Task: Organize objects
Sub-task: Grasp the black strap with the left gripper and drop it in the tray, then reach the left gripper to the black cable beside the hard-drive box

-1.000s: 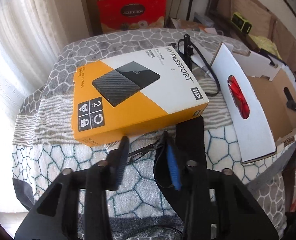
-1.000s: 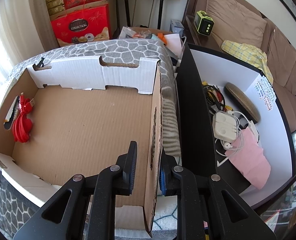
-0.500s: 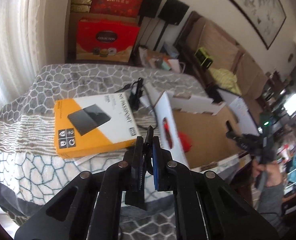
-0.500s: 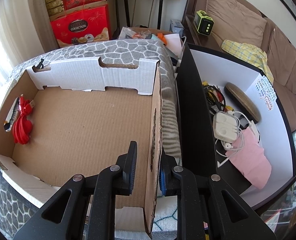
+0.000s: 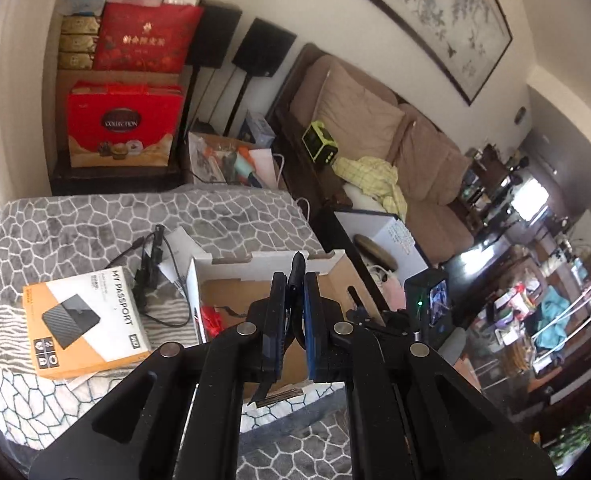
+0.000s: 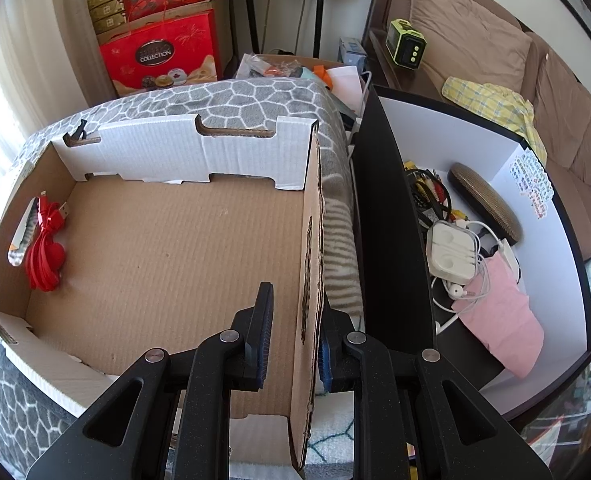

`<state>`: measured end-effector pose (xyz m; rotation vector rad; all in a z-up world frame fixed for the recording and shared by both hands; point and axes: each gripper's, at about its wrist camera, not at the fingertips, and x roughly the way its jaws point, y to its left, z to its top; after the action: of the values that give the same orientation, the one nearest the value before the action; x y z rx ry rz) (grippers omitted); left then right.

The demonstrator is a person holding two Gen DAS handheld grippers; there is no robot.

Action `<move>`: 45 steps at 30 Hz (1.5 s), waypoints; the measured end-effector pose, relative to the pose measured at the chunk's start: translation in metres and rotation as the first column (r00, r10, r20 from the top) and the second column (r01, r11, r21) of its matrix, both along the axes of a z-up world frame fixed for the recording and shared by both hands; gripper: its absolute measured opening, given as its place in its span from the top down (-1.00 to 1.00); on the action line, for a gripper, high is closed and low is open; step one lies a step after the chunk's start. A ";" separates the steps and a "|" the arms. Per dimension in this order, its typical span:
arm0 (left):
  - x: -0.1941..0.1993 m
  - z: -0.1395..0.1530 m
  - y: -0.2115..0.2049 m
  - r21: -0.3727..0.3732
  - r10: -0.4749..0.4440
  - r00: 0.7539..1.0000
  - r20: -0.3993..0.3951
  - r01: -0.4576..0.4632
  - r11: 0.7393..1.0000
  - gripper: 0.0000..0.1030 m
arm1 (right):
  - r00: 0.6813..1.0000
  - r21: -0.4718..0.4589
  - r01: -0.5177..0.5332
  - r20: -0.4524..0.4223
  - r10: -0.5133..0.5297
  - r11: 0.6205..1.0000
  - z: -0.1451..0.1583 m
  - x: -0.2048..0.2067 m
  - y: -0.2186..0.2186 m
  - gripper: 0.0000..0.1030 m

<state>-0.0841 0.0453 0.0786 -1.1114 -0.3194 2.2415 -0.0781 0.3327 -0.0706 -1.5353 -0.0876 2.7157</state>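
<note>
Left gripper (image 5: 294, 312) clamped on a flat black strap-like item (image 5: 295, 280), held above the cardboard box (image 6: 167, 264), right gripper (image 6: 293, 344) straddling the box's right wall, jaws parted, red cable (image 6: 45, 248) coiled inside at left, orange hard-drive carton (image 5: 85, 320) on the patterned blanket (image 5: 75, 224).

A brown sofa (image 5: 407, 136) runs along the cream wall beneath a framed ink painting (image 5: 435, 20), with a yellow checked cloth (image 5: 371, 176) crumpled on its seat. Two black speakers (image 5: 263, 46) stand on poles in the corner beside stacked red gift boxes (image 5: 123, 120). Daylight comes in from the left through pale curtains (image 6: 11, 52).
</note>
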 end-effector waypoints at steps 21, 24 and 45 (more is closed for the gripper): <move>-0.061 -0.108 0.063 -0.327 0.085 0.985 0.150 -0.032 0.944 0.16 | 1.000 0.012 0.000 0.011 0.000 1.000 -0.002 0.000 -0.002 0.60; -0.060 -0.093 0.050 -0.289 0.118 0.987 0.108 -0.082 0.954 -0.03 | 1.000 0.013 0.000 0.012 0.000 1.000 -0.002 0.001 -0.002 0.59; -0.123 -0.103 -0.018 -0.367 0.228 0.963 0.144 -0.162 0.916 -0.25 | 1.000 0.019 -0.002 0.018 0.002 1.000 -0.002 0.000 -0.005 0.59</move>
<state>-0.2067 0.0277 -0.0239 -1.5419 -0.1058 2.4400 -0.0785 0.3275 -0.0725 -1.5552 -0.1156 2.6951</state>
